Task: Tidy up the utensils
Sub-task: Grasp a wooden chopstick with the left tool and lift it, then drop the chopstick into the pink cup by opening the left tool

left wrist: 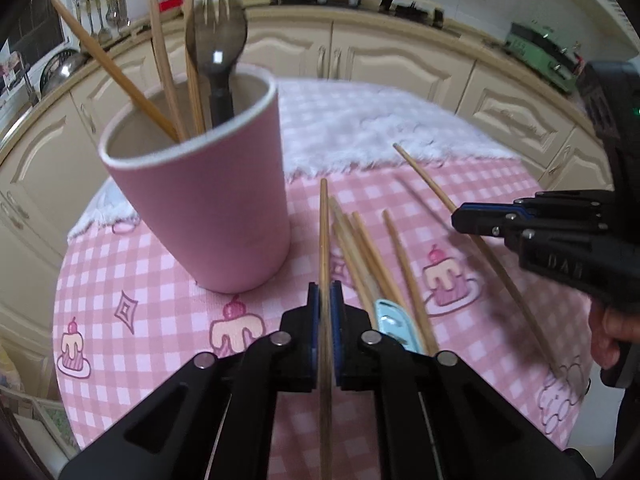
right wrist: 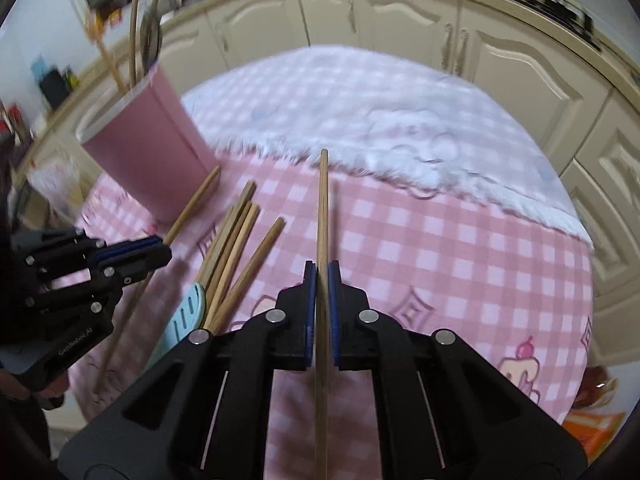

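A pink cup (left wrist: 208, 200) stands on the table with several chopsticks (left wrist: 166, 76) and a dark spork (left wrist: 216, 60) in it; it also shows in the right wrist view (right wrist: 156, 152). My left gripper (left wrist: 325, 300) is shut on a wooden chopstick (left wrist: 324, 232), just right of the cup. My right gripper (right wrist: 322, 276) is shut on another chopstick (right wrist: 322, 208); it shows in the left view (left wrist: 464, 216) at the right. Several loose chopsticks (left wrist: 368, 256) and a light blue utensil (left wrist: 394, 322) lie between them; they also show in the right wrist view (right wrist: 236, 248), (right wrist: 188, 312).
The round table has a pink checked cloth (left wrist: 160, 320) with a white fluffy mat (left wrist: 360, 120) at the far side. Cream kitchen cabinets (left wrist: 400, 56) run behind. The left gripper shows at the left of the right wrist view (right wrist: 160, 252).
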`<state>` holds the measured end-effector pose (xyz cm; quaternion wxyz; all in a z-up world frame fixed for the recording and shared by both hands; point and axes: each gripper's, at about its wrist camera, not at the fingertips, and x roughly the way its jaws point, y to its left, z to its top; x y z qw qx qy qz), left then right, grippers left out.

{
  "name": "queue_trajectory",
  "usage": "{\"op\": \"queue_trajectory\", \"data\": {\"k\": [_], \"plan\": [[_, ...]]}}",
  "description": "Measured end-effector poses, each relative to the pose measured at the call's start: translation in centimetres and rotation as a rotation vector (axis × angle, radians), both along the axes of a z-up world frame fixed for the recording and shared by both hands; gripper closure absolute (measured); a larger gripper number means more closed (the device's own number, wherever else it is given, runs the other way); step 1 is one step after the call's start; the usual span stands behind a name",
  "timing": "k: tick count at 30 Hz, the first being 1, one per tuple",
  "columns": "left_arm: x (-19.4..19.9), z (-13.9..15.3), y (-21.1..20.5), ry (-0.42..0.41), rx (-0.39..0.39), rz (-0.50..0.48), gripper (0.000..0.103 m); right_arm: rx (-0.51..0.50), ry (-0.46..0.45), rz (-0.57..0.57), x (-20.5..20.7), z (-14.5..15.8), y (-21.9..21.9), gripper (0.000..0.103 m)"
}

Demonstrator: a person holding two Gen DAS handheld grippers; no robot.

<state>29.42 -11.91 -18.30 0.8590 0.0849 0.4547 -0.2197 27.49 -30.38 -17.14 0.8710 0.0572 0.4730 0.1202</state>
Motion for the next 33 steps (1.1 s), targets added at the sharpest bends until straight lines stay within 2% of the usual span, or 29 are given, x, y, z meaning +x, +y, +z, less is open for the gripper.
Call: {"op": "queue_trajectory", "data": {"k": [6,12,18,33], "plan": [[-1.9,2.9,1.4,-0.104,-0.094,0.024,0.098,0.157,-0.117,-0.008,-1.5,2.6,-2.0,0.097],[-3.2,6.5,3.4,-0.234,-0.199,0.074,0.098,0.241,-0.201,0.008,-2.3,4.1,-2.1,0.097],[-3.9,9.1,5.1,-0.317,-0.27,0.115,0.098,0.269,-0.28,0.021,-3.0,6.1,-1.5,0.097],[-4.5,12.2,6.5,-0.417,-0.325,0.121,0.098,0.284,-0.421,0.074,-2.6,10.8,0.5,0.097]]}}
